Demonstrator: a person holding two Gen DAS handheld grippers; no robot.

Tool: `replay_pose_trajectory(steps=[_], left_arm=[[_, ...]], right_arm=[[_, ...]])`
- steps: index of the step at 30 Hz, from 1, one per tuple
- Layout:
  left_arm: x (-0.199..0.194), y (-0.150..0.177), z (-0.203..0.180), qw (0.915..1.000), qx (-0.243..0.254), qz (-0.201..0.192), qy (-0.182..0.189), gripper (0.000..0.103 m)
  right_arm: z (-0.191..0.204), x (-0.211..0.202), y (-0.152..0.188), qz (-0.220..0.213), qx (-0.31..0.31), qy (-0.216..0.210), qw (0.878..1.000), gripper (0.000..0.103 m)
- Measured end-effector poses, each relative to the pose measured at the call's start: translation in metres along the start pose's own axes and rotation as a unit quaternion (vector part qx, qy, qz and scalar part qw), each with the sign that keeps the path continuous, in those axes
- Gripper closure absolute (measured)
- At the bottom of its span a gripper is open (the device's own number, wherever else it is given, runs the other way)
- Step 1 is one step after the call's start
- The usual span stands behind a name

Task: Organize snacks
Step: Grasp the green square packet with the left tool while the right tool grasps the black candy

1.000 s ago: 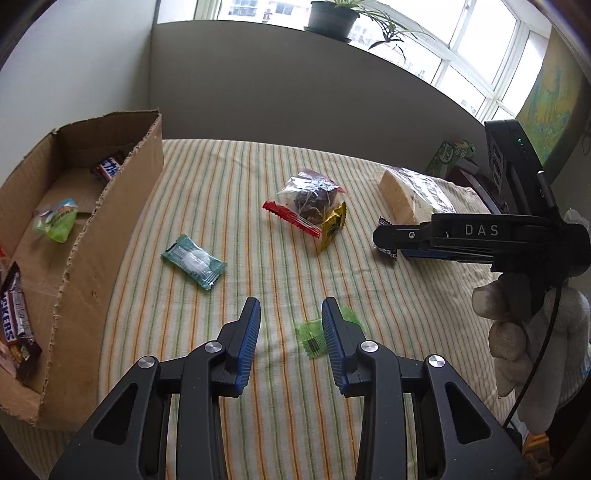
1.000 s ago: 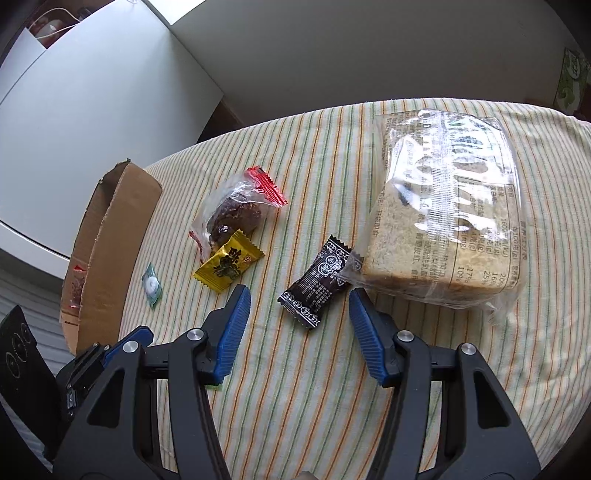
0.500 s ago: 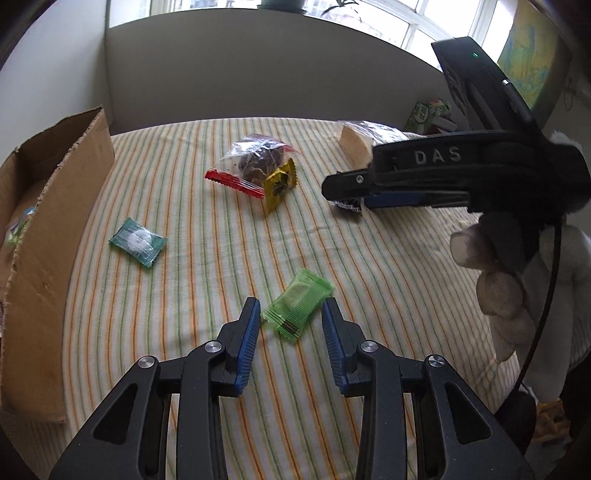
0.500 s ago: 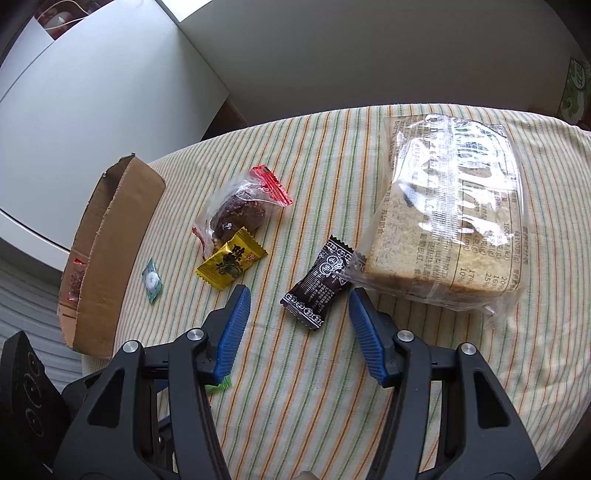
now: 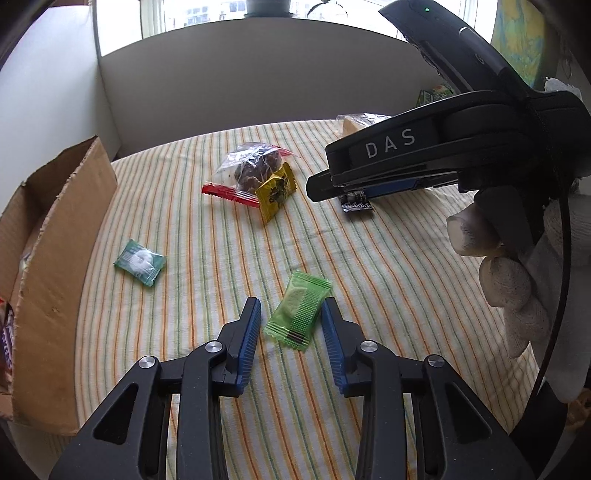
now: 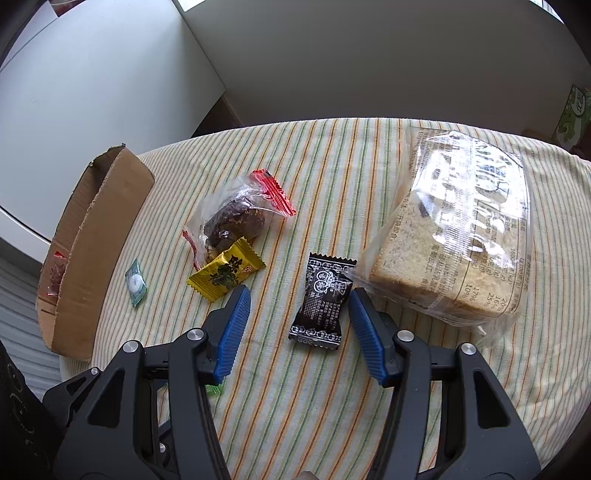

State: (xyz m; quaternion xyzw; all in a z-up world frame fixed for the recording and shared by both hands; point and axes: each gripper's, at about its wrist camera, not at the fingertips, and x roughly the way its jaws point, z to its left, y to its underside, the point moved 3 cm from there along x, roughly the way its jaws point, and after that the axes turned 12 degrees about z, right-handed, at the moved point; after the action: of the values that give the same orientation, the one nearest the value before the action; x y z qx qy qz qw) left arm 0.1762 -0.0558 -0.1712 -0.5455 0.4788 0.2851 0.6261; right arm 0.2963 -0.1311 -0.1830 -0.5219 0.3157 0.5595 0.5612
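Our left gripper is spread around the green packet; our right gripper gapes around the black packet. Both wrappers lie flat on the cloth, so closing pads may skid over them. The box holds a few bars, seemingly, though mostly hidden.

Soft daylight from the window, sharp focus, fisheye-bent edges

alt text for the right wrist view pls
Open right gripper straddles a black candy wrapper lying on a striped tablecloth. A bagged bread loaf sits right of it; a yellow candy, clear snack bag and cardboard box sit left.
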Motion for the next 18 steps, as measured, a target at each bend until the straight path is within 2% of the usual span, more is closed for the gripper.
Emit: replay_pose_trajectory(steps=[3,6,10,18], left_arm=[[0.001,-0.001,0.001,0.9999,-0.009,-0.001,-0.005,0.077],[0.002,-0.004,0.003,0.9998,-0.009,-0.004,-0.018,0.081],[-0.001,-0.003,0.004,0.9997,-0.018,-0.005,-0.015,0.082],[-0.007,-0.001,0.012,0.9991,-0.037,-0.009,-0.017,0.085]], right_arm=[[0.004,0.002,-0.001,0.002,-0.007,0.011,1.000,0.045],[0.004,0.002,0.001,0.003,-0.019,0.038,0.999,0.060],[0.005,0.003,0.004,0.005,-0.040,0.071,0.997,0.076],[0.000,-0.004,0.015,-0.001,-0.047,0.067,0.997,0.077]])
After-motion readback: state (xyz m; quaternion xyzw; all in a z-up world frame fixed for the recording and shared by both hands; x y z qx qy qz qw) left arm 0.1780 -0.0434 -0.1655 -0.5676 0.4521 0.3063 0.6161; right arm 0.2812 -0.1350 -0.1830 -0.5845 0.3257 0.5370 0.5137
